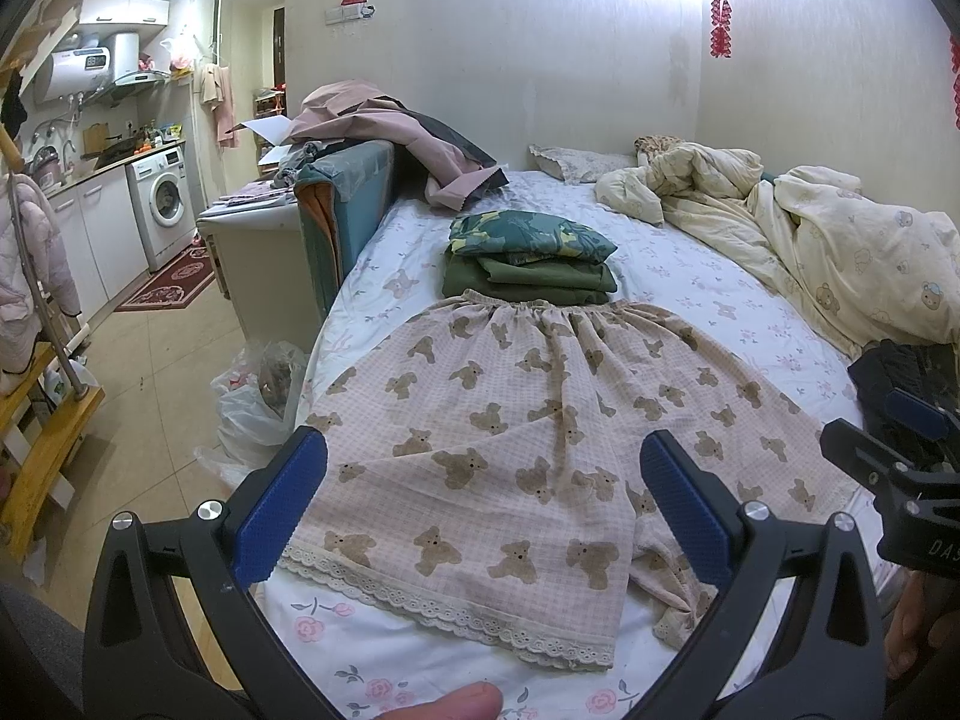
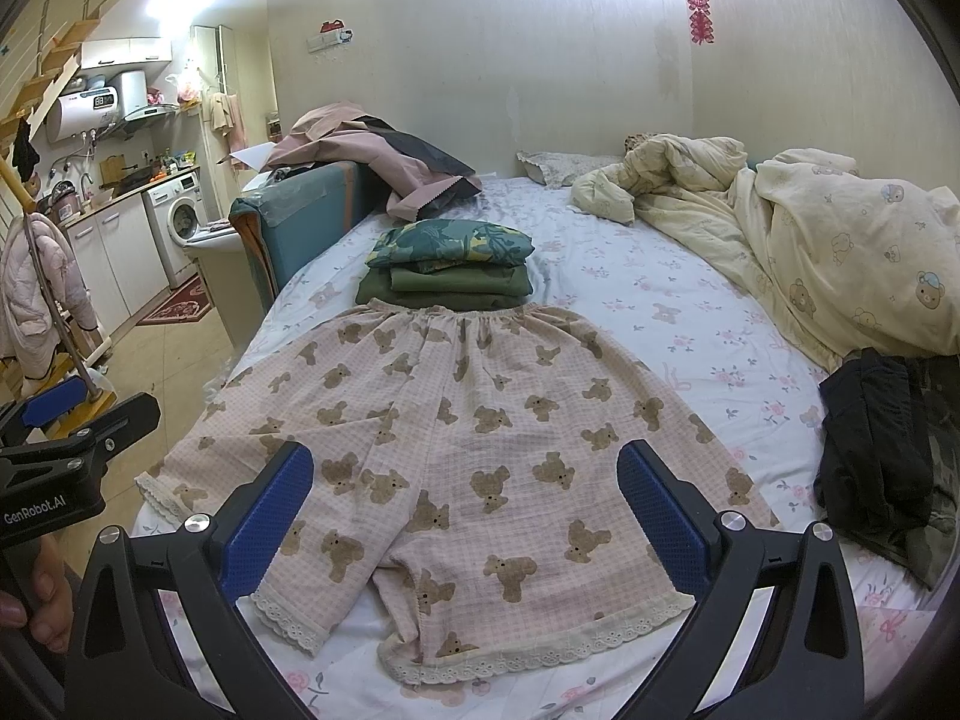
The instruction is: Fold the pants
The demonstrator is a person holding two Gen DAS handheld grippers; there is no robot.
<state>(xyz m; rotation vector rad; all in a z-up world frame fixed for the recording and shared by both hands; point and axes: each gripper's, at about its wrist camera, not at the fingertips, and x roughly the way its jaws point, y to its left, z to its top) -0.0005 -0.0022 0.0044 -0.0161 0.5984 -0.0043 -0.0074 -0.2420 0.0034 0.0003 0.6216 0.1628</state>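
Pink checked pants with brown bear prints [image 1: 510, 420] [image 2: 480, 438] lie spread flat on the bed, waistband at the far end, lace-trimmed leg hems toward me. My left gripper [image 1: 483, 498] hovers open above the left leg's hem, fingers apart with nothing between them. My right gripper [image 2: 465, 516] is open too, held over the right leg near the crotch and hem. Each gripper shows in the other's view: the right one [image 1: 888, 456] at the right edge, the left one [image 2: 78, 420] at the left edge. Neither touches the cloth.
A stack of folded green clothes [image 1: 531, 258] [image 2: 447, 267] sits just beyond the waistband. A crumpled cream duvet [image 2: 810, 240] fills the bed's right side, dark clothes [image 2: 876, 456] lie at the right. The bed edge and floor with plastic bags [image 1: 258, 396] are on the left.
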